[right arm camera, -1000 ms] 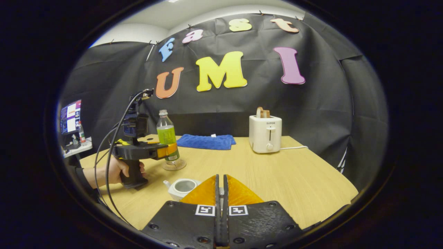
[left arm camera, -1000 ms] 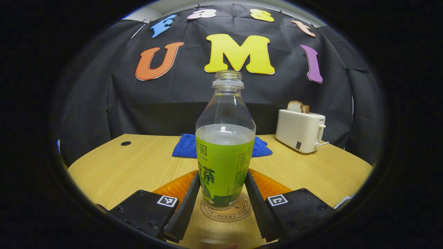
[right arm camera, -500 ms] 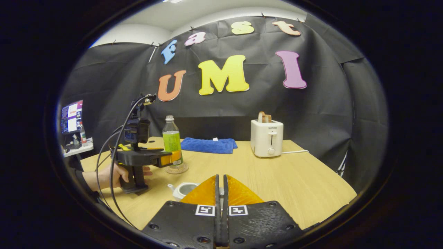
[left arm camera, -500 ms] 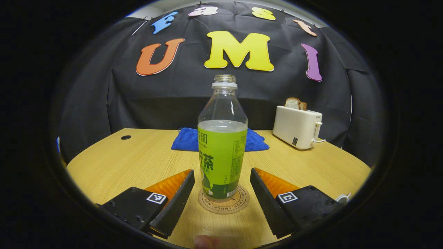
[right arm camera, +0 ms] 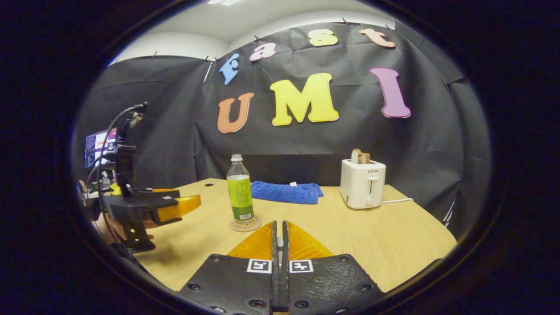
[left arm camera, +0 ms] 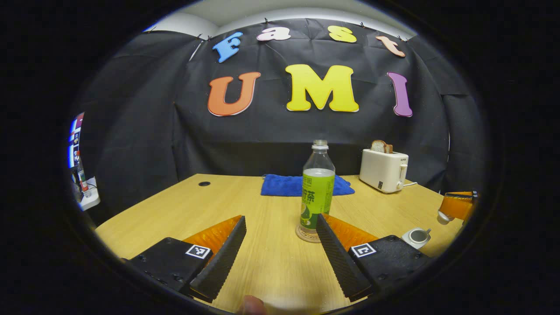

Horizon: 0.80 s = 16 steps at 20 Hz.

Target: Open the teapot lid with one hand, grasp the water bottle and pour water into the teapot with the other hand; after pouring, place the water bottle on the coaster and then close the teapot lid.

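1. Judged from how things lie, the pour is over: the water bottle (left arm camera: 318, 188) stands upright on the coaster (left arm camera: 309, 234), so your step in hand is closing the teapot (left arm camera: 418, 236).
2. Your left hand-held gripper (left arm camera: 280, 258) has its jaws spread wide with nothing between them; the bottle is past its fingertips at about 1 o'clock, apart from them. Leave it clear of the bottle.
3. Your right hand-held gripper (right arm camera: 279, 262) has its fingers pressed together. I cannot tell from the right gripper view whether the lid is pinched there.
4. In the left gripper view the teapot sits on the worktop (left arm camera: 183, 210) at about 4 o'clock, mouth uncovered, with the right hand-held gripper just above and beyond it.
5. Bring the lid down level over the mouth and let go only once it is seated.
6. The bottle is clear, uncapped, green-labelled and roughly half full; its narrow base could tip if bumped.
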Tool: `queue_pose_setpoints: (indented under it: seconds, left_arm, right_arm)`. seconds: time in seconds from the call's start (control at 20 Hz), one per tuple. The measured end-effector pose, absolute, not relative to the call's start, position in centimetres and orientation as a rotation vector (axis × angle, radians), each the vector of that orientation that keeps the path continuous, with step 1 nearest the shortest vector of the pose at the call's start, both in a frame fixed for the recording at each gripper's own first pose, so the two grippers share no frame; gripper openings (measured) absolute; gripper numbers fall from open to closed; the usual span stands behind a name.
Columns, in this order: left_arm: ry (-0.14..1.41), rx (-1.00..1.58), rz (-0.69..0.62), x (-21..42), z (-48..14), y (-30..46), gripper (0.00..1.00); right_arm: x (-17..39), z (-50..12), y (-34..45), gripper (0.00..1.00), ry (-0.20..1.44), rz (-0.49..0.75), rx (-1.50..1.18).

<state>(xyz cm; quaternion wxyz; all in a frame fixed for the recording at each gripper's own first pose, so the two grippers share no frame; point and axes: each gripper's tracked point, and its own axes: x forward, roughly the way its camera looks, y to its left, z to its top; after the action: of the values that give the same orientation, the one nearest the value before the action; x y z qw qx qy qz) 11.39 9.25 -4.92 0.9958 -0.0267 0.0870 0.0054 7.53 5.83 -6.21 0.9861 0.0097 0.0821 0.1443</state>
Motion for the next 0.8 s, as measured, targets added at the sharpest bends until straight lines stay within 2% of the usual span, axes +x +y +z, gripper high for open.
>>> queue_pose_setpoints:
  seconds: [0.35, 0.8]
  left_arm:
    - [0.134, -0.047, 0.108, 7.3, -3.1, 12.7, 1.0]
    - [0.109, -0.037, 0.096, 6.2, -2.4, 11.8, 1.0]
  right_arm:
    - [9.3, -8.2, 7.2, 0.0, 0.192, 0.305, -0.011]
    - [9.9, -11.0, 7.8, 0.0, 0.241, 0.307, -0.006]
